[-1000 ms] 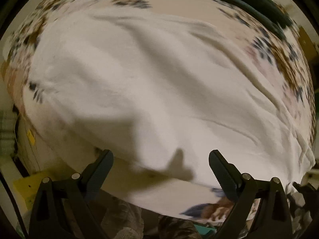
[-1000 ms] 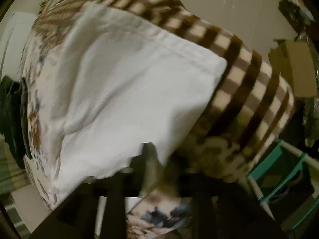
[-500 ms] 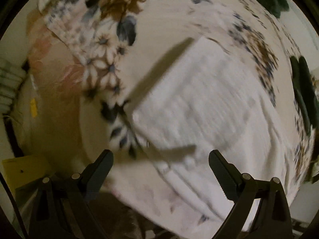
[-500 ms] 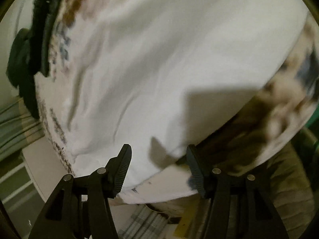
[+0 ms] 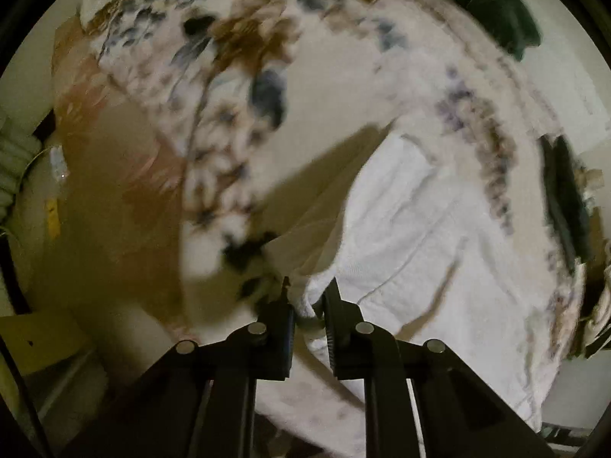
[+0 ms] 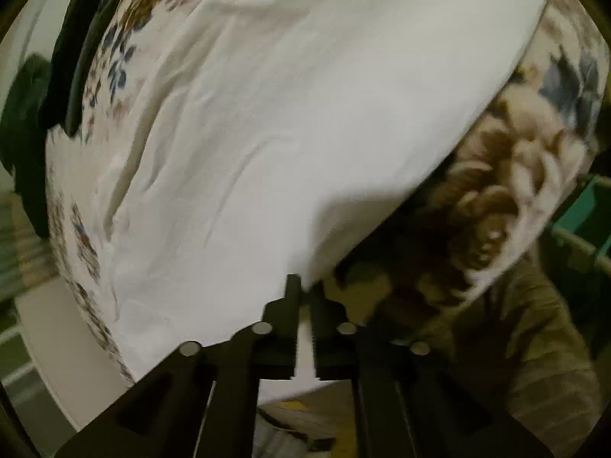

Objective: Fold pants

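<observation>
Since the white pants (image 5: pixel 431 229), spread on the floral bedcover (image 5: pixel 236 76), look light and limp, each gripper's jaws pinch a near corner, left gripper (image 5: pixel 307 297) and right gripper (image 6: pixel 303 286), likeliest to sag between grips.

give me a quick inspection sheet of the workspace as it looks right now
Surface: floral bedspread, cream with brown and blue flowers; motion blur in both views.
Job's things: white pants spread across the bedspread, creased; one corner bunched at the left gripper.
Clutter: dark green garment at the far edge of the bedspread.
Grippers: left gripper with jaws closed on a corner of the pants; right gripper with jaws closed on a pants edge.
Cables: nothing seen for certain.
Surroundings: teal frame beside the bed in the right wrist view; yellow object low in the left wrist view, too blurred to identify.
</observation>
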`<state>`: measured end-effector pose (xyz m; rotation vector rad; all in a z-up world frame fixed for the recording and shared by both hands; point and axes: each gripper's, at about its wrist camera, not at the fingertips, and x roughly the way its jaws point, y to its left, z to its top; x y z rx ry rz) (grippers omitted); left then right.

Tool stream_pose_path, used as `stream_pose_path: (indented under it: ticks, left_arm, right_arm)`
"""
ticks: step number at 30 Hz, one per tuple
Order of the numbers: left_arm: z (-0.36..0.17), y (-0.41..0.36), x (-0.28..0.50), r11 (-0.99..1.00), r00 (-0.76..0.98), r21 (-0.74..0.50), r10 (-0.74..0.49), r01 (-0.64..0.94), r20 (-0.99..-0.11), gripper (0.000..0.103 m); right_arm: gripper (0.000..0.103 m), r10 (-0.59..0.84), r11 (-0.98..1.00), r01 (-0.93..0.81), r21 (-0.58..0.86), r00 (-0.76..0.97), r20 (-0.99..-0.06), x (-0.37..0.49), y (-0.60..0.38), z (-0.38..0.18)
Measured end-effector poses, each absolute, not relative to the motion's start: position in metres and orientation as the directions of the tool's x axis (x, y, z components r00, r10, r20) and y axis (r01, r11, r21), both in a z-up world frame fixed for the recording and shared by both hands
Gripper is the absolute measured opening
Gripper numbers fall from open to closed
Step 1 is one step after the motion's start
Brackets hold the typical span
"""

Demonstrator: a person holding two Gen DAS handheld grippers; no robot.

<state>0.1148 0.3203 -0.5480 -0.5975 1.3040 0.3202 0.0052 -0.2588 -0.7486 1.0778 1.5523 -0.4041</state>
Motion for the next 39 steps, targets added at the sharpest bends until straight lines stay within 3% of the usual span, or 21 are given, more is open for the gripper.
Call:
stream_pose_path:
  ticks: [3, 4, 6, 7, 8, 9, 10, 14, 18, 20, 21, 27, 29, 30, 31, 32, 33, 35, 36, 37, 39]
  left_arm:
    - [-0.576, 0.332, 0.123, 0.777, 0.148, -0.224, -0.169, -0.588, -0.974, 0.025]
    - [-0.572, 0.332, 0.123, 0.783, 0.136, -0.210, -0.161, -0.586, -0.978, 0.032]
    - [-0.552, 0.326, 0.124, 0.815, 0.133, -0.157, -0.099, -0.558, -0.986, 0.033]
    - [-0.540, 0.321, 0.126, 0.835, 0.142, -0.127, -0.060, -0.536, -0.988, 0.037]
    - [-0.525, 0.311, 0.127, 0.859, 0.174, -0.113, -0.028, -0.499, -0.984, 0.054]
    - [-0.513, 0.301, 0.129, 0.879, 0.204, -0.103, -0.007, -0.465, -0.979, 0.066]
    - [-0.503, 0.291, 0.132, 0.896, 0.228, -0.090, 0.013, -0.435, -0.973, 0.086]
    - [-0.487, 0.237, 0.175, 0.957, 0.298, -0.022, 0.069, -0.289, -0.952, 0.089]
    - [-0.502, 0.216, 0.205, 0.972, 0.305, -0.079, -0.008, -0.222, -0.952, 0.089]
    - [-0.523, 0.202, 0.223, 0.981, 0.271, -0.093, -0.044, -0.172, -0.962, 0.089]
    - [-0.530, 0.193, 0.227, 0.986, 0.250, -0.082, -0.043, -0.147, -0.967, 0.089]
    - [-0.552, 0.175, 0.239, 0.995, 0.194, -0.048, -0.030, -0.091, -0.981, 0.089]
    - [-0.549, 0.178, 0.237, 0.992, 0.189, -0.068, -0.048, -0.103, -0.981, 0.089]
    - [-0.547, 0.180, 0.237, 0.990, 0.188, -0.079, -0.056, -0.114, -0.980, 0.089]
    - [-0.546, 0.181, 0.238, 0.988, 0.188, -0.087, -0.062, -0.126, -0.980, 0.089]
    - [-0.545, 0.183, 0.237, 0.987, 0.189, -0.091, -0.065, -0.134, -0.980, 0.089]
    - [-0.544, 0.185, 0.237, 0.986, 0.189, -0.092, -0.065, -0.139, -0.980, 0.089]
    - [-0.546, 0.187, 0.235, 0.987, 0.185, -0.082, -0.055, -0.137, -0.981, 0.089]
    - [-0.547, 0.187, 0.235, 0.988, 0.181, -0.078, -0.053, -0.133, -0.982, 0.089]
    - [-0.548, 0.187, 0.235, 0.990, 0.180, -0.073, -0.050, -0.124, -0.982, 0.089]
    - [-0.550, 0.181, 0.237, 0.993, 0.185, -0.065, -0.045, -0.102, -0.982, 0.089]
  right_arm:
    - [0.008, 0.441, 0.614, 0.759, 0.218, -0.101, -0.892, 0.021, -0.251, -0.760]
    - [0.008, 0.437, 0.664, 0.721, 0.199, -0.157, -0.886, 0.030, -0.244, -0.755]
    - [0.015, 0.410, 0.748, 0.624, 0.226, -0.167, -0.897, 0.051, -0.233, -0.727]
    - [0.034, 0.396, 0.788, 0.559, 0.259, -0.138, -0.908, 0.065, -0.228, -0.705]
    - [0.047, 0.392, 0.811, 0.511, 0.285, -0.111, -0.913, 0.077, -0.220, -0.690]
    - [0.069, 0.399, 0.824, 0.468, 0.320, -0.077, -0.914, 0.093, -0.212, -0.676]
    - [0.078, 0.427, 0.829, 0.414, 0.375, -0.039, -0.903, 0.114, -0.202, -0.662]
    - [0.078, 0.453, 0.878, 0.179, 0.444, -0.013, -0.891, 0.218, -0.157, -0.657]
    - [0.075, 0.421, 0.901, -0.017, 0.434, -0.211, -0.882, 0.287, -0.104, -0.705]
    - [0.027, 0.378, 0.897, -0.129, 0.422, -0.269, -0.886, 0.300, -0.090, -0.723]
    - [0.013, 0.313, 0.911, -0.182, 0.370, -0.276, -0.909, 0.304, -0.082, -0.721]
    - [0.012, 0.406, 0.912, 0.126, 0.391, -0.124, -0.906, 0.341, -0.159, -0.688]
    - [0.014, 0.449, 0.893, 0.114, 0.435, -0.149, -0.881, 0.338, -0.167, -0.684]
    - [0.022, 0.448, 0.894, 0.071, 0.443, -0.189, -0.874, 0.335, -0.159, -0.683]
    - [0.044, 0.439, 0.896, 0.029, 0.443, -0.212, -0.873, 0.329, -0.159, -0.683]
    - [0.057, 0.413, 0.902, -0.030, 0.431, -0.231, -0.881, 0.323, -0.148, -0.682]
    - [0.078, 0.385, 0.906, -0.080, 0.415, -0.249, -0.889, 0.321, -0.141, -0.685]
    - [0.073, 0.273, 0.916, -0.211, 0.341, -0.292, -0.916, 0.308, -0.126, -0.700]
    - [0.023, 0.205, 0.920, -0.269, 0.285, -0.291, -0.934, 0.305, -0.117, -0.708]
    - [0.004, 0.180, 0.931, -0.261, 0.257, -0.286, -0.941, 0.307, -0.119, -0.713]
    - [0.004, 0.208, 0.955, -0.158, 0.249, -0.239, -0.948, 0.318, -0.130, -0.717]
